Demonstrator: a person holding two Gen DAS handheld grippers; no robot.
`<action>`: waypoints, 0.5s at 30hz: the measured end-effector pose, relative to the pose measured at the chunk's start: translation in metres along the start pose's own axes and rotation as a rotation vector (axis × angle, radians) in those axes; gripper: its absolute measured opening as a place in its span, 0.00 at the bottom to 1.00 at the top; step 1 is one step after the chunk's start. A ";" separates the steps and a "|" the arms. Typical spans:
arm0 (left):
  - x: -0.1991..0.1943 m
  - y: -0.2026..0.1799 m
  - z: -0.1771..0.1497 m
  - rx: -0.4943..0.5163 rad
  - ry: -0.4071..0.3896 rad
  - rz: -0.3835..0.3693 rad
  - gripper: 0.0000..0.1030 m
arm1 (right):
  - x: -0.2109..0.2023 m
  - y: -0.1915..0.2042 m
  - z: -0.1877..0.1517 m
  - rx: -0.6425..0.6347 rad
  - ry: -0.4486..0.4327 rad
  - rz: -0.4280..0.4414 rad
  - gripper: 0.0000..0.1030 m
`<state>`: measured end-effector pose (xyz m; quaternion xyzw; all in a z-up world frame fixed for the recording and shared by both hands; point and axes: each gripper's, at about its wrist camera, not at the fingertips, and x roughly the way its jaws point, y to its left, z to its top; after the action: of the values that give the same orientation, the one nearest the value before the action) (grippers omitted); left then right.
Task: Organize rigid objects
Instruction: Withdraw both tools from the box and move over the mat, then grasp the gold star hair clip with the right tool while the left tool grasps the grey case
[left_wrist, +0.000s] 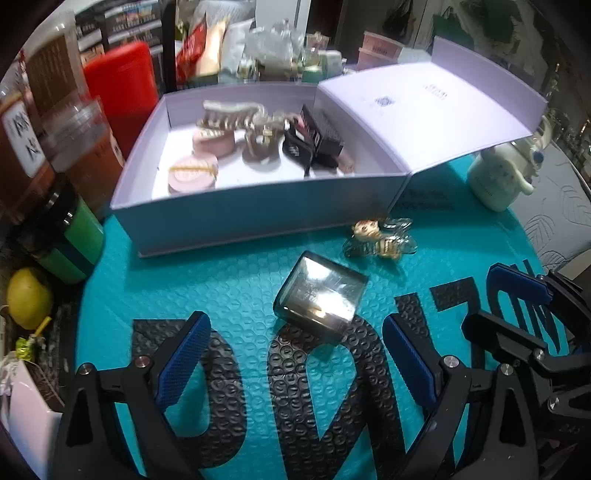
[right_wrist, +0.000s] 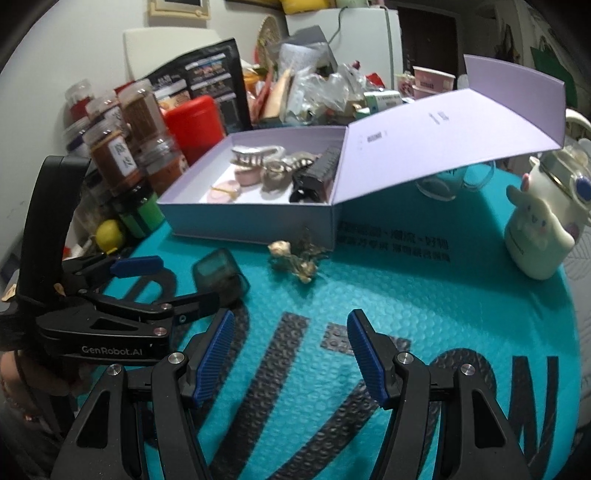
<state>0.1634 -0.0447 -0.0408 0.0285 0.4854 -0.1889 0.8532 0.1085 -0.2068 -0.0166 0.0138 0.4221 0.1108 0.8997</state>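
Mostly boxed (left_wrist: 236, 218); compact (left_wrist: 320, 297) at twelve o'clock and clip (left_wrist: 382, 242) at one remain, both my claws released and empty.

- Mat (left_wrist: 236, 280): teal bubble-textured surface, large black lettering.
- Box (left_wrist: 258, 218), 12 o'clock of mat: pale lilac walls, white floor; lid (right_wrist: 443, 147) same lilac, small dark print.
- Compact (left_wrist: 320, 297), mat centre: smoky dark-grey translucent case, mirrored top.
- Hair clip (left_wrist: 380, 240), 1 o'clock of compact: gold and clear.
- Round tins (left_wrist: 192, 173), in box: pink, one with gold bar.
- Canister (left_wrist: 118, 88), 10 o'clock: red.
- Jar (left_wrist: 70, 240), 9 o'clock: green, black lid.
- Gripper pads (left_wrist: 183, 354): blue, ribbed.
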 end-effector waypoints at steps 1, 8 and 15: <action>0.003 0.000 0.000 -0.002 0.006 -0.008 0.93 | 0.003 -0.002 0.001 0.006 0.011 -0.003 0.62; 0.023 0.001 0.005 -0.003 0.040 -0.039 0.93 | 0.018 -0.009 0.008 0.011 0.045 -0.013 0.62; 0.027 0.004 0.008 0.017 -0.001 -0.035 0.92 | 0.040 -0.013 0.024 0.028 0.078 0.017 0.62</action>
<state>0.1840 -0.0511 -0.0597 0.0272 0.4836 -0.2078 0.8499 0.1545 -0.2097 -0.0332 0.0257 0.4581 0.1128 0.8814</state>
